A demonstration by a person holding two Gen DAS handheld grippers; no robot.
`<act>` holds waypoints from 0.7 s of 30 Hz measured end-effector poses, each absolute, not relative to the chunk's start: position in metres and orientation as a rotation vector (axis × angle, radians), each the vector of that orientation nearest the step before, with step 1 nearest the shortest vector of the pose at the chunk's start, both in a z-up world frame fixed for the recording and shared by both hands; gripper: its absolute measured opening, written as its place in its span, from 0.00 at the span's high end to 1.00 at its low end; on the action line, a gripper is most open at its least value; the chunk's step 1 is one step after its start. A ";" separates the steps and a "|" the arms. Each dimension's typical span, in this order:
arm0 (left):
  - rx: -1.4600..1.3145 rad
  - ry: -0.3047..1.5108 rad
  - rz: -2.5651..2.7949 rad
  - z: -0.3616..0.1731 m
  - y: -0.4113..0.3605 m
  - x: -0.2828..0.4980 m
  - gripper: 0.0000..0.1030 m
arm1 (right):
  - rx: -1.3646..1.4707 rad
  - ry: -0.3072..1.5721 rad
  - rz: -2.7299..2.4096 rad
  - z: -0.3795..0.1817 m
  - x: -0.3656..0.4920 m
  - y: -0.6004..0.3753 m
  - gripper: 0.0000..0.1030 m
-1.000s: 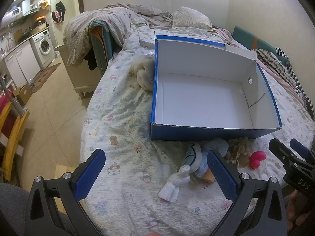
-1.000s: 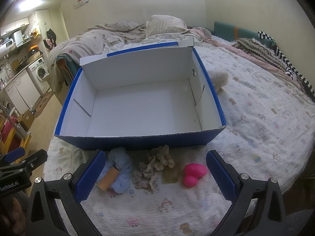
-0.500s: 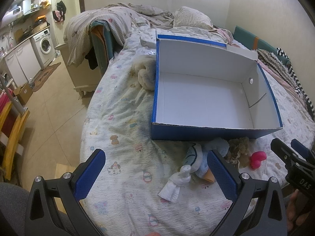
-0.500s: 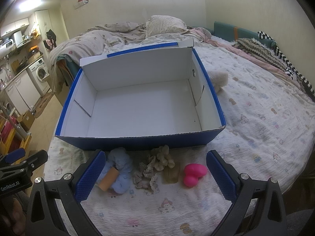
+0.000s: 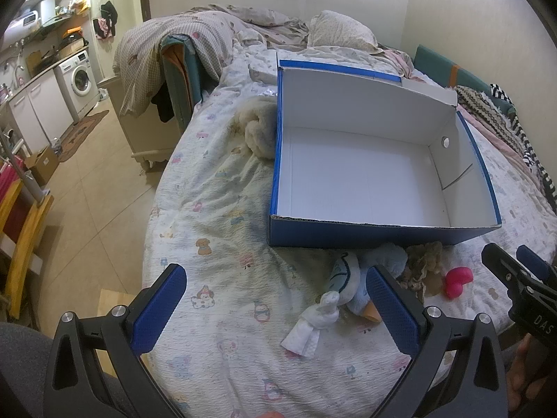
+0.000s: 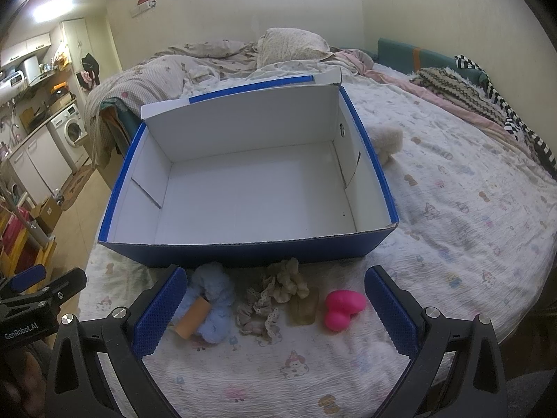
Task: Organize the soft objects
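Soft toys (image 6: 212, 304) lie on the bed (image 6: 452, 209) before the empty box (image 6: 243, 188); both grippers' fingers (image 6: 158, 313) spread apart, nothing packed yet.

There is one blue box (image 6: 243, 247) with a white inside, and nothing lies in it. In front of it on the bed (image 6: 452, 209) are one blue plush toy (image 6: 212, 299), one beige lace scrunchie (image 6: 275, 292), one brownish translucent piece (image 6: 305, 308) and one pink toy (image 6: 343, 308). One fluffy cream toy (image 6: 386, 142) lies beside the box. Two claws are there, one left claw (image 5: 275, 308) and one right claw (image 6: 275, 308).
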State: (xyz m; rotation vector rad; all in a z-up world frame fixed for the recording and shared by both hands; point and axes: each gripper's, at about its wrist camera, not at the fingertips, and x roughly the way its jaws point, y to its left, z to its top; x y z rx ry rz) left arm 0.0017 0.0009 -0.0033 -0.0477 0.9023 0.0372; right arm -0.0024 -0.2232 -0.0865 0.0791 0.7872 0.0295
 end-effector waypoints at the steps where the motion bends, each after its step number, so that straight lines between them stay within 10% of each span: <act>1: -0.047 0.902 0.037 -0.003 0.001 0.002 0.00 | 0.079 0.787 0.030 -0.087 -0.002 -0.223 0.00; 21: -0.020 0.972 0.058 -0.020 0.000 0.008 0.00 | 0.104 0.804 0.037 -0.085 -0.002 -0.228 0.00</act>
